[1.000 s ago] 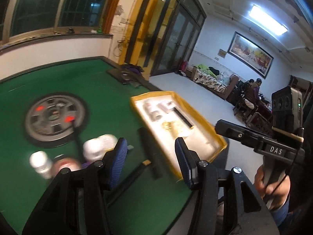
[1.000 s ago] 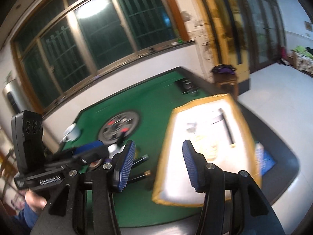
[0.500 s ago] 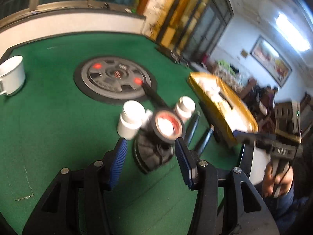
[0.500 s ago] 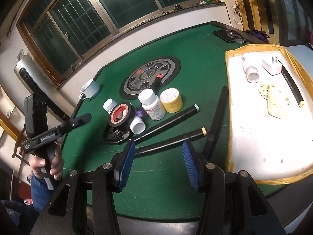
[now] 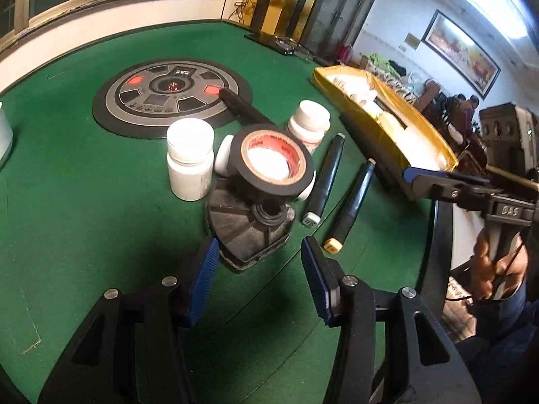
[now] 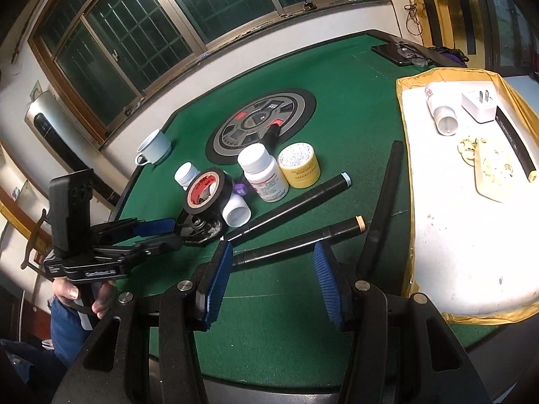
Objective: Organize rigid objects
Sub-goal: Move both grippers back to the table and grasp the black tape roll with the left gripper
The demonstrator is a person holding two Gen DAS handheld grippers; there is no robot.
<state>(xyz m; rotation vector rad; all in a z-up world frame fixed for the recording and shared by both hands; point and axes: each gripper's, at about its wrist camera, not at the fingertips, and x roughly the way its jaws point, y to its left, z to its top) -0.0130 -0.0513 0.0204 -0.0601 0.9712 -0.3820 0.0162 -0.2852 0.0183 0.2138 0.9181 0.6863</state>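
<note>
Left gripper (image 5: 257,277) open, beside black disc (image 5: 247,227) edge

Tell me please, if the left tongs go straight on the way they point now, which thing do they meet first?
Most likely the black ribbed plastic part, which lies just ahead between the open fingers of the left tongs. The roll of black tape leans on it right behind. Depth is hard to judge in this fisheye view.
</note>
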